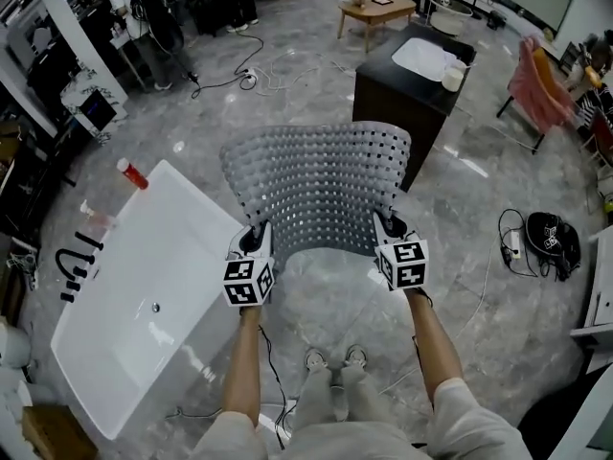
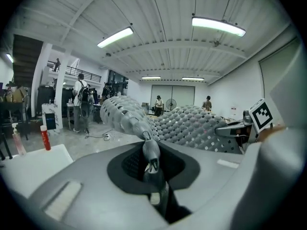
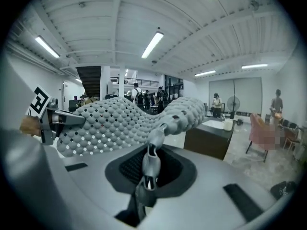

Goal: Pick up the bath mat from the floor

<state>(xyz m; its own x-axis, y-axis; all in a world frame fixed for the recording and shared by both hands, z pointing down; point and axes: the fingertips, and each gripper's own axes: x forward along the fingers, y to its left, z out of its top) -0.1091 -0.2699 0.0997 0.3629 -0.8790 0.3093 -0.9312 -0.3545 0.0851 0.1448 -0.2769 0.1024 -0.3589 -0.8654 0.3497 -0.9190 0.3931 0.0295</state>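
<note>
- Left gripper (image 1: 257, 245) is clamping down on what, exactly?
- Its jaws are pinching shut on a near corner of the bath mat (image 1: 321, 185), at the mat's 7 o'clock in the head view. The right gripper (image 1: 388, 228) is doing the same at 5 o'clock, jaws closed on the other near corner. Each gripper view is showing a fold of grey rubber squeezed between the tips.
- Why two corners rather than one?
- I'd judge it's for keeping the sheet spread. The mat is hanging clear of the floor (image 1: 479, 209), spreading away from the person toward 12 o'clock. One corner alone would be letting it dangle and fold on itself.
- So it's behaving as something floppy?
- It's looking that way: the perforated sheet is dipping in the middle between the two grips.
- What's sitting around it?
- A white bathtub (image 1: 101, 353) is lying at 8 o'clock of the mat, with a red bottle (image 1: 133, 172) sitting at its far end. A dark cabinet (image 1: 383, 99) carrying a white basin is standing at 1 o'clock. The person's shoes (image 1: 335, 358) are showing at 6 o'clock, below the held edge.
- And the pick-up itself?
- Judging by this, it's essentially done, since no part of the mat is touching the ground that I can see. What's mattering now is both grips holding evenly, so neither corner is slipping free.
</note>
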